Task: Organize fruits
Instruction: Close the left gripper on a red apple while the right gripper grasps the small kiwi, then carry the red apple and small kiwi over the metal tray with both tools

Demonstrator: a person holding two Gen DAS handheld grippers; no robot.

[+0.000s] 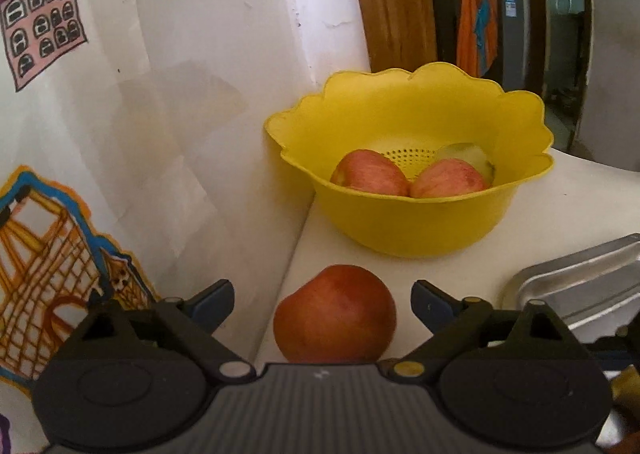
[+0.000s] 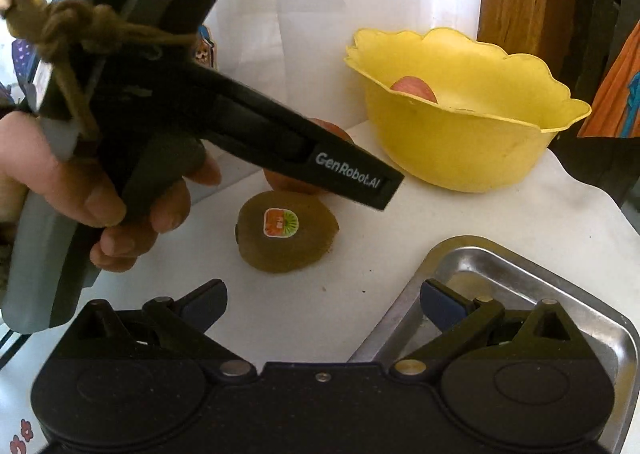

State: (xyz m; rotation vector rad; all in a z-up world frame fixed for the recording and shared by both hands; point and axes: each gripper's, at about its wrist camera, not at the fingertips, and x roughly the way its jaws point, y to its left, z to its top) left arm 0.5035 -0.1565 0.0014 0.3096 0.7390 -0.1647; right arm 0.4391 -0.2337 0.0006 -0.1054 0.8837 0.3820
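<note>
A red apple [image 1: 335, 313] lies on the white table between the open fingers of my left gripper [image 1: 322, 301], which do not touch it. Behind it a yellow scalloped bowl [image 1: 416, 222] holds two red apples [image 1: 370, 173] and a pale green fruit [image 1: 466, 156]. In the right wrist view a brown kiwi [image 2: 286, 232] with a sticker lies on the table ahead of my open, empty right gripper [image 2: 323, 302]. The left gripper's body [image 2: 224, 126] crosses above the kiwi and hides most of the red apple [image 2: 294, 182]. The bowl [image 2: 460, 134] stands at the back right.
A steel tray [image 2: 520, 274] lies at the right under my right gripper's right finger; its edge shows in the left wrist view [image 1: 580, 282]. A wall with children's drawings [image 1: 44, 18] rises close on the left. A wooden door frame [image 1: 392, 2] stands behind the bowl.
</note>
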